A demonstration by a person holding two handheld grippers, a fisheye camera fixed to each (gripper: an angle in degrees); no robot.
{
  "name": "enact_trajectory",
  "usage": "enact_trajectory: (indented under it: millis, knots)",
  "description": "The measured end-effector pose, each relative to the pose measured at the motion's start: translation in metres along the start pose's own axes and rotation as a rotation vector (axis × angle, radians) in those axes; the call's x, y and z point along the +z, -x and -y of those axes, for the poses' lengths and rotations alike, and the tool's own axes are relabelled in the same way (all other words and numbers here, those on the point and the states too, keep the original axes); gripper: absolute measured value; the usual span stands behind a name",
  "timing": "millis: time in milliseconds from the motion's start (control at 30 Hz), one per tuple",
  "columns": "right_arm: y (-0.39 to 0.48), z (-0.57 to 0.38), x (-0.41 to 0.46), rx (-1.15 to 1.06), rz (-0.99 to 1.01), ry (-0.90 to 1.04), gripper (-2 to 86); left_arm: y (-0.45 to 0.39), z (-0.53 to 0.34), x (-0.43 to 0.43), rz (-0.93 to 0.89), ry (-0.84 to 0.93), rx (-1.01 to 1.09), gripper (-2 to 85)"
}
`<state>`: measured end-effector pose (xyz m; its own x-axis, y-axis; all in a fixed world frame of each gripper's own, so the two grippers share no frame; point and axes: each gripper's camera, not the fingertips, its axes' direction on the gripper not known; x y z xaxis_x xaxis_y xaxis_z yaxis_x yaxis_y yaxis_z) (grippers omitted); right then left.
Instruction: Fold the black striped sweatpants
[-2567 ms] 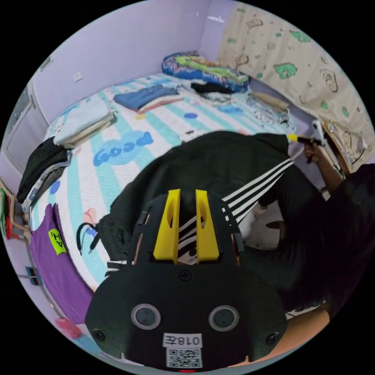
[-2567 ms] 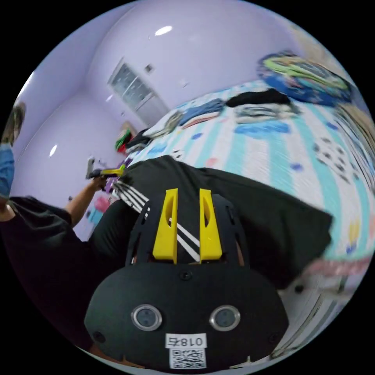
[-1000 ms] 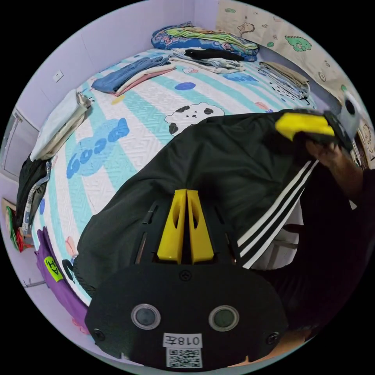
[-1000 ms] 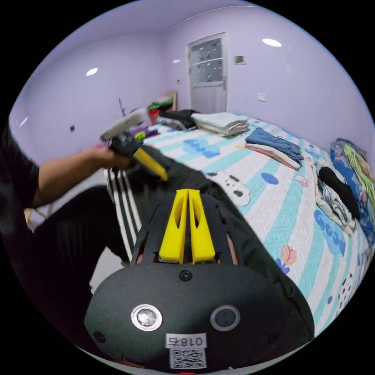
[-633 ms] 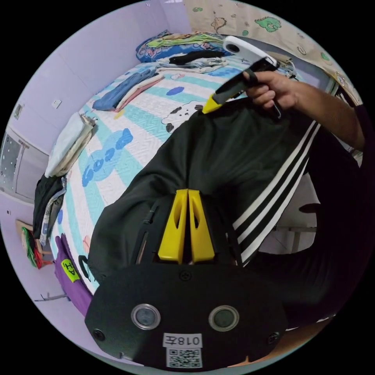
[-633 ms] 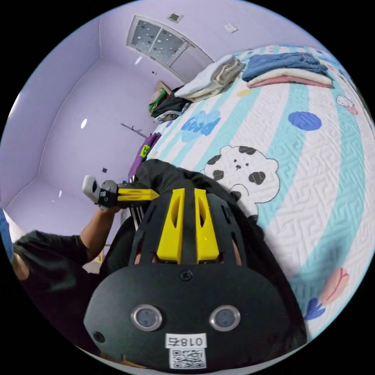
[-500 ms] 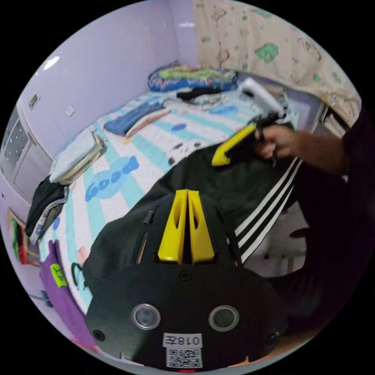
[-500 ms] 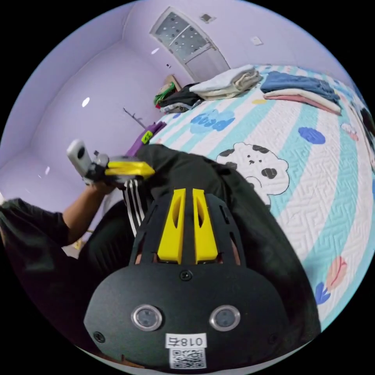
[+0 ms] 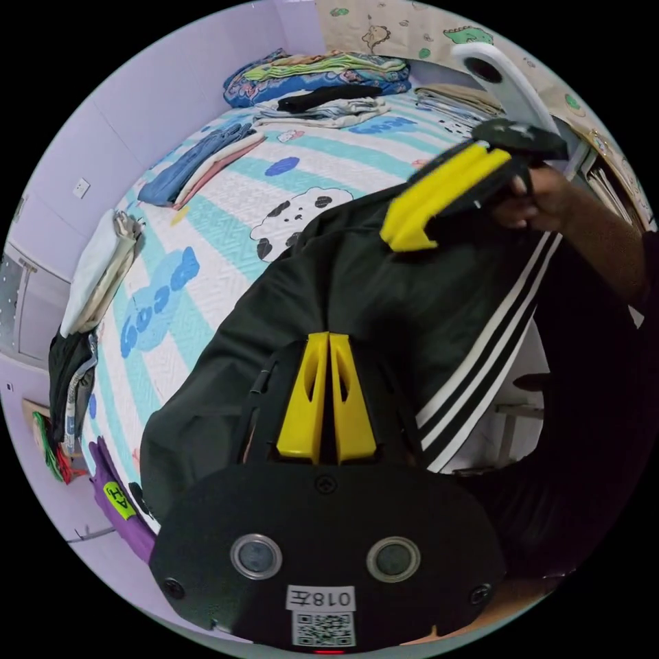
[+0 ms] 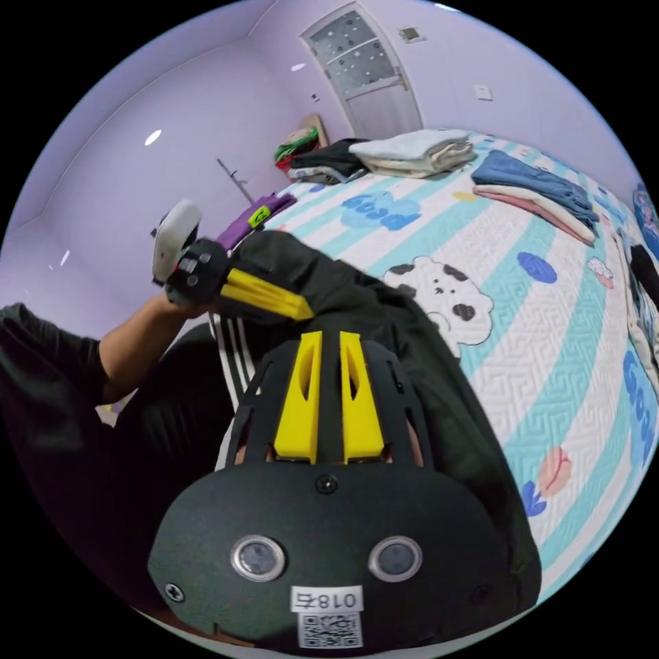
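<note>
The black sweatpants (image 9: 357, 295) lie across the near edge of the bed (image 9: 226, 226), their white side stripes (image 9: 480, 371) hanging off toward the person. My left gripper (image 9: 329, 336) has its jaws pressed together on the cloth, with creases running out from the tips. In the right gripper view the left gripper (image 10: 305, 316) points into the sweatpants (image 10: 412, 357) beside the stripes (image 10: 230, 350). My right gripper (image 10: 331, 336) hovers over the pants with a narrow gap between its jaws. The left gripper view shows the right gripper (image 9: 405, 237) above the cloth, holding nothing.
Folded piles lie around the bed: a blue and pink pile (image 9: 199, 165), a white pile (image 9: 99, 268), dark clothes (image 9: 68, 384), bedding (image 9: 316, 68) at the far end. A purple garment (image 9: 120, 501) hangs off the corner. A door (image 10: 371, 68) stands behind. The person's arm (image 10: 130, 336) reaches in.
Both grippers went from open to shut on the pants. The right gripper has since parted its jaws slightly and swung in close to the left one.
</note>
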<state>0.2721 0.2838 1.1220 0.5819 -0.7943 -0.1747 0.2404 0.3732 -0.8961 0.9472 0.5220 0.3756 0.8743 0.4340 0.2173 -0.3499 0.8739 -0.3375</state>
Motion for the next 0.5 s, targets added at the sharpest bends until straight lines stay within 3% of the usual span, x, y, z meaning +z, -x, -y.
enact_trajectory:
  millis: [167, 333, 500]
  knots:
    - [-0.036, 0.033, 0.009, 0.077, -0.032, 0.01, 6.6, -0.001, -0.007, -0.005, 0.017, -0.004, 0.019, -1.0]
    - [-0.028, 0.04, 0.034, 0.012, -0.021, 0.109, 5.8, -0.021, -0.001, -0.021, 0.021, -0.246, 0.064, -1.0]
    - [-0.02, 0.036, 0.037, -0.034, 0.0, 0.137, 5.6, -0.019, 0.01, 0.022, -0.011, -0.11, 0.041, -1.0]
